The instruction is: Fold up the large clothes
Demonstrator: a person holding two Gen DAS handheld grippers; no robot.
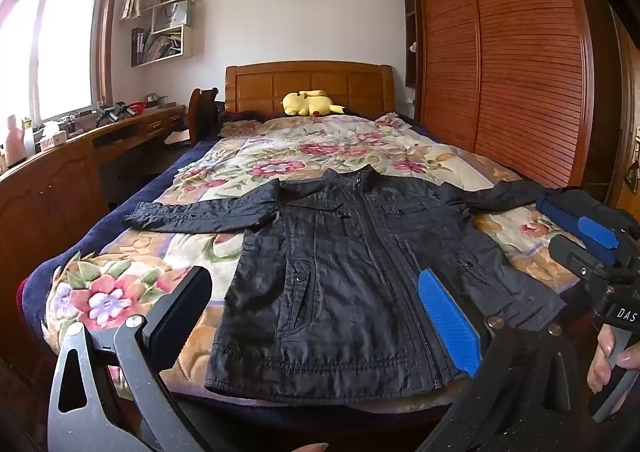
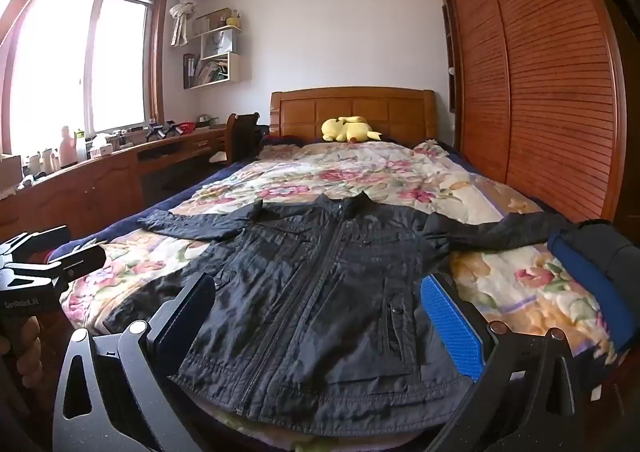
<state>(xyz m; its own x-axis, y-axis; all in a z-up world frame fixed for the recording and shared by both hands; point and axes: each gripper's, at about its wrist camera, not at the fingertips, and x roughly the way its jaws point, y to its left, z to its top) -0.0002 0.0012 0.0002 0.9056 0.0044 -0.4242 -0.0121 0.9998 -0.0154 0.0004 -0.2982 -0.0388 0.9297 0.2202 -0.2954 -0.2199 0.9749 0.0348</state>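
Bedroom scene — a bed (image 1: 132,219) with a floral quilt is flanked by a wooden wardrobe (image 1: 508,63) and a desk (image 1: 52,179) under the window. A black jacket (image 1: 344,276) is laid flat, front up and zipped, at the foot end, both sleeves spread out sideways. The left gripper (image 1: 316,316) and right gripper (image 2: 320,316) are held above the jacket hem — jaws wide apart, nothing gripped. A yellow plush toy (image 1: 310,103) is seen by the headboard.
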